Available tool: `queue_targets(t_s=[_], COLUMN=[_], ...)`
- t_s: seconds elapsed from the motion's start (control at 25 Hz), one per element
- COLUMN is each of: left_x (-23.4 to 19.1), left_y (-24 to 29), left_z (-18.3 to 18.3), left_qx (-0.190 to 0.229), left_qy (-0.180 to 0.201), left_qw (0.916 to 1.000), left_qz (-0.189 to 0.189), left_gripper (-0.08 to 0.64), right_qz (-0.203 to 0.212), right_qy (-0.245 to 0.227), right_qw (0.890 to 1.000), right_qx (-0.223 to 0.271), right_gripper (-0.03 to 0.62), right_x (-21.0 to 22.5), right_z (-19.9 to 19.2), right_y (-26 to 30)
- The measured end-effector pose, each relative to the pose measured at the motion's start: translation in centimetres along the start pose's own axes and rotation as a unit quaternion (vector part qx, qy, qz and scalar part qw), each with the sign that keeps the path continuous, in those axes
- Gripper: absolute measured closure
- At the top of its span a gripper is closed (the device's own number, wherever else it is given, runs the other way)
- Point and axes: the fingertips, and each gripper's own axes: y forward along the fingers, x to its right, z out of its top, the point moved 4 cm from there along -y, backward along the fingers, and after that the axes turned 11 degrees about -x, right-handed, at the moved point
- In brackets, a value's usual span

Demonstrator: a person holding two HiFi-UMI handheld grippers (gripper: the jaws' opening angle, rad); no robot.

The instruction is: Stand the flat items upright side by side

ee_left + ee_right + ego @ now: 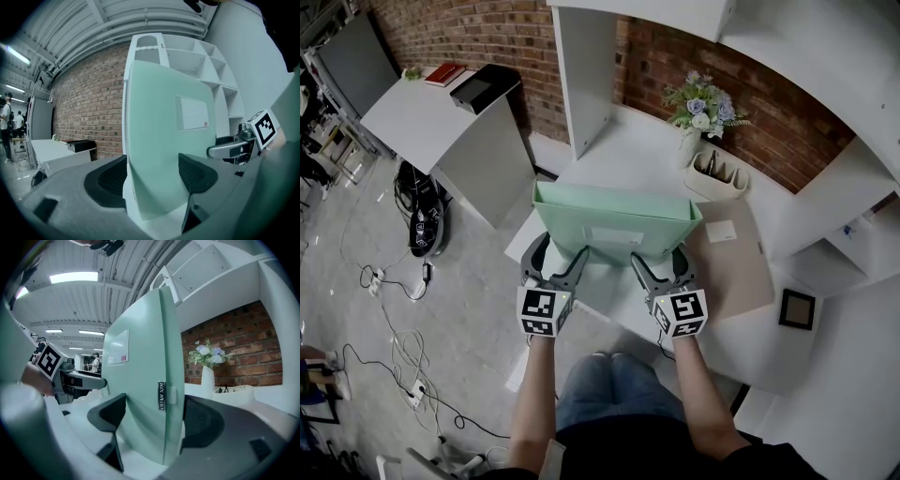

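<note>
A mint-green box file (614, 220) stands on its long edge across the white desk (623, 155), its white label facing me. My left gripper (555, 267) clamps its left end and my right gripper (661, 272) its right end. In the left gripper view the green file (164, 136) fills the gap, both pads against it at my left gripper (152, 176). The right gripper view shows the file's spine (150, 380) pinched the same way by my right gripper (152, 416). A beige folder (733, 262) lies flat to the right.
A white shelf upright (586, 75) rises behind the file. A vase of flowers (701, 112) and a white pen tray (717, 176) sit at the back right by the brick wall. A black frame (796, 308) lies on the floor to the right.
</note>
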Motion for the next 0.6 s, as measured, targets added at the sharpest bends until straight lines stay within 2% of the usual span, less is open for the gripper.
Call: queue_targets(t_s=[0.36,0.6], left_x=[-0.5,-1.0], left_y=[-0.9,-1.5], left_z=[-0.1,1.0], left_qx=[-0.011,-0.018], left_qy=[-0.012,-0.014], left_qw=[0.9999,0.9996], left_qz=[0.003,-0.015], left_gripper=[0.242,0.238], right_qz=[-0.003,0.0], right_qy=[0.009,0.015], right_qw=[1.0,1.0], right_qx=[0.001,-0.008], right_gripper=[0.241,0.241], right_x=[0.3,0.1], right_z=[1.0,2.3], right_y=[-1.2,-2.2])
